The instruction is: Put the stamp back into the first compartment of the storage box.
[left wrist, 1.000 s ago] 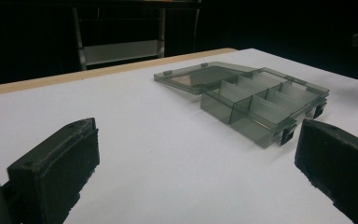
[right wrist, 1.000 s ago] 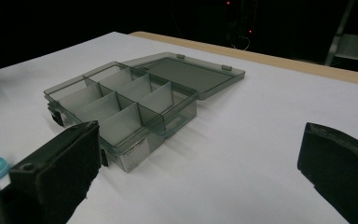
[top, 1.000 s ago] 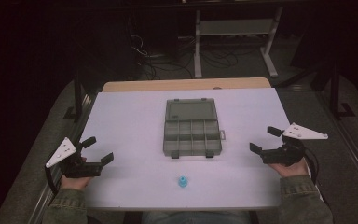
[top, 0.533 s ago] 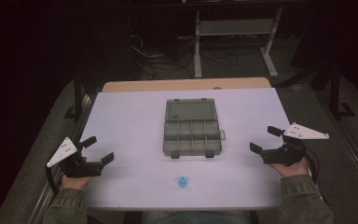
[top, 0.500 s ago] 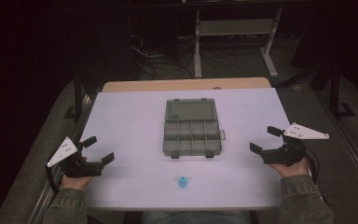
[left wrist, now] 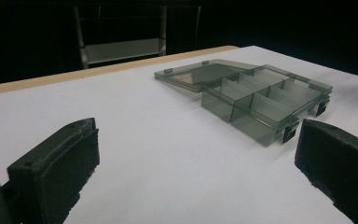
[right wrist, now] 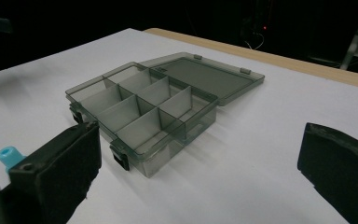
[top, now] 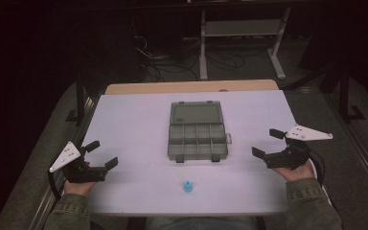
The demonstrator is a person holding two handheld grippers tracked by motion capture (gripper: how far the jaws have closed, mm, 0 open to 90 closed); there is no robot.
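Observation:
A grey see-through compartment box (top: 196, 134) lies open in the middle of the white table (top: 124, 120), its lid folded flat toward the far side. Its compartments look empty in the left gripper view (left wrist: 256, 98) and the right gripper view (right wrist: 144, 107). A small blue piece (top: 187, 186) stands near the front edge, in front of the box; it peeks past a jaw in the right gripper view (right wrist: 8, 156). My left gripper (top: 101, 154) rests open at the table's left edge, holding nothing. My right gripper (top: 267, 142) rests open at the right edge, also holding nothing.
A bare wooden strip (top: 191, 87) borders the table's far edge. Beyond it, in the dark, stand a metal shelf frame (top: 239, 33) and loose cables (top: 148, 52) on the floor. Dark padded surfaces flank the table on both sides.

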